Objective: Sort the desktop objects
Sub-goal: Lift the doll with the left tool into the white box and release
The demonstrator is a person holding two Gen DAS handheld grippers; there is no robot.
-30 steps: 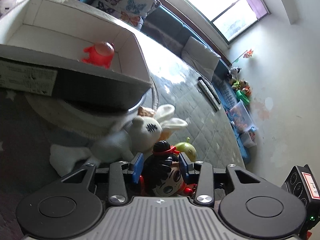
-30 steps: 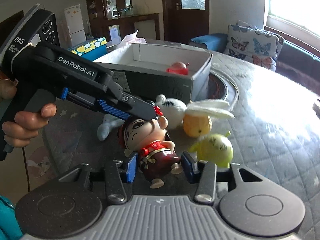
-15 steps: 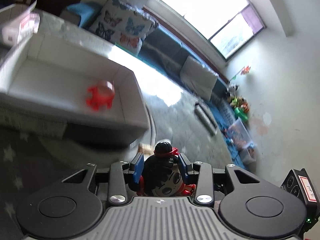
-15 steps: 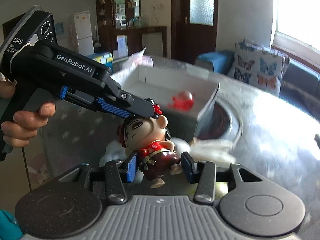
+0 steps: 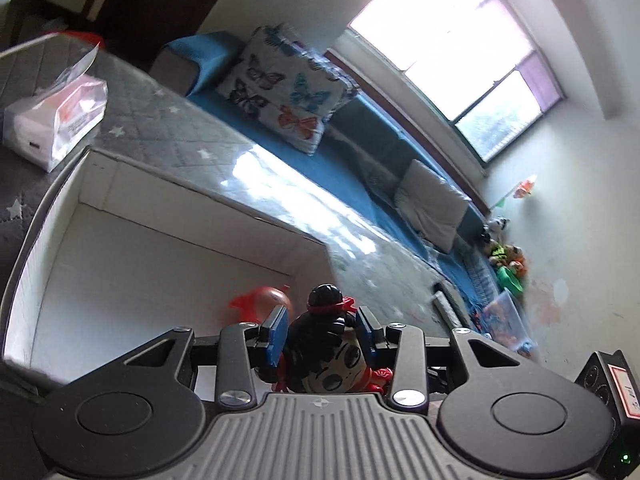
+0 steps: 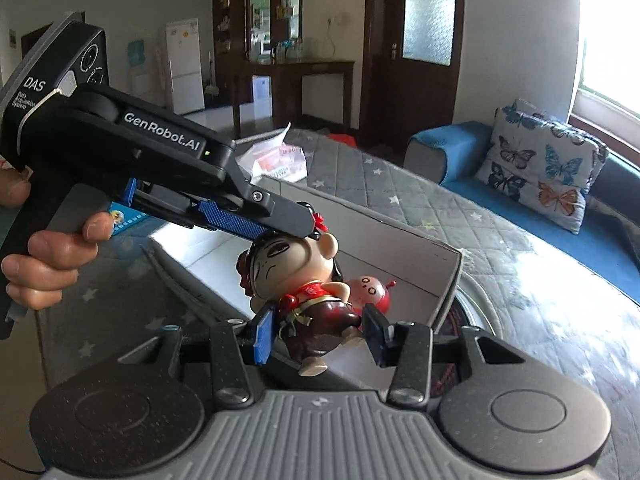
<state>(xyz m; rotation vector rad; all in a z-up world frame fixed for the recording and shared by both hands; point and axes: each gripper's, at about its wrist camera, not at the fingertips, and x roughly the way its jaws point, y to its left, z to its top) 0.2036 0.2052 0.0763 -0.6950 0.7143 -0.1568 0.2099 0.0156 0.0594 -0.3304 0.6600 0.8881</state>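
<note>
On a quilted grey table (image 6: 400, 200), both grippers share one doll (image 6: 296, 280), left gripper (image 5: 322, 330) having just tightened on its head, right gripper (image 6: 320, 330) clamping its body, poised over the white box (image 6: 448, 280) at twelve o'clock, presumably for dropping beside the red toy (image 6: 372, 292).

table (image 6: 440, 208): grey quilted (starred) | on it: box (image 6: 448, 276), tissue pack (image 5: 60, 120)

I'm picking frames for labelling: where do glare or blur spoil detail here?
Left wrist view: the bright window blows out and glare washes the grey quilted tabletop. Right wrist view: window light whitens the right edge; the big-headed doll figurine stays sharp.
</note>
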